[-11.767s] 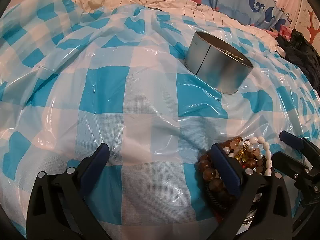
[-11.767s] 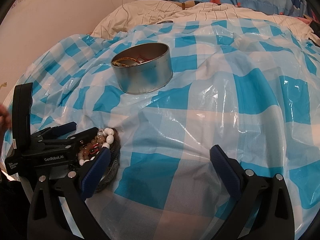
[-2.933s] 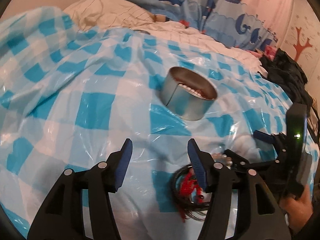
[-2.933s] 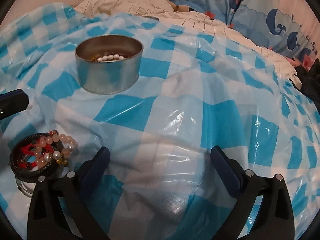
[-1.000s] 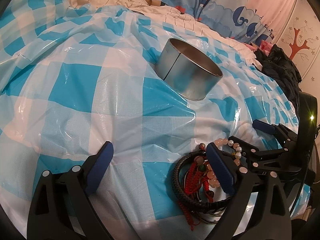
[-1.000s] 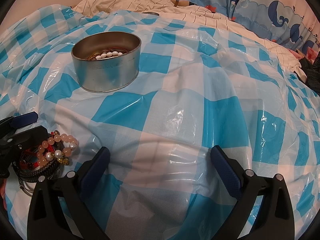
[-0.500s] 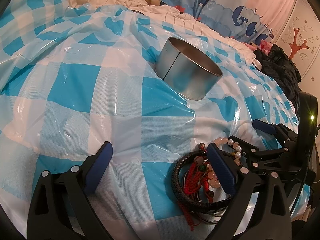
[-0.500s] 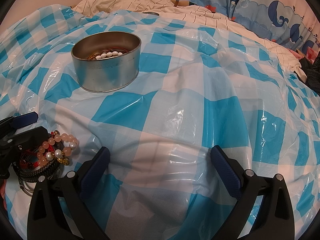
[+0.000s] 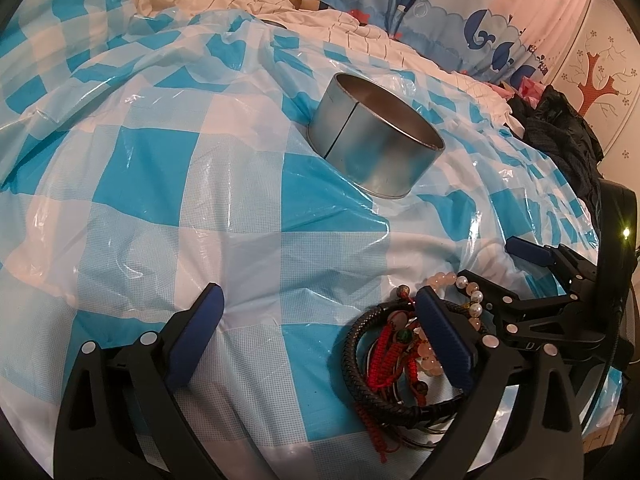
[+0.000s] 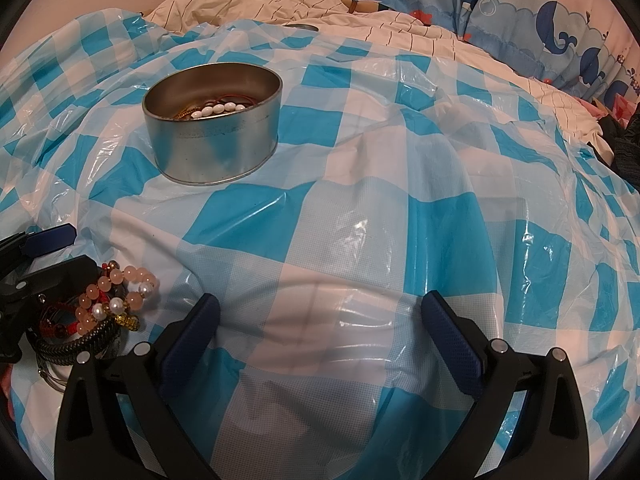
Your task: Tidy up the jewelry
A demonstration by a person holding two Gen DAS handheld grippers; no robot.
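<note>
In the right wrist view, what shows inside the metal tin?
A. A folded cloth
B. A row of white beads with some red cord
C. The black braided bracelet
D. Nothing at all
B: white beads lie in the tin with red cord behind them; the black braided bracelet sits outside, in the pile on the sheet.

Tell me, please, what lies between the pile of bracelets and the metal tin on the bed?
Nothing: only bare checked plastic sheet separates the pile of bracelets from the metal tin. The right wrist view shows it best.
</note>
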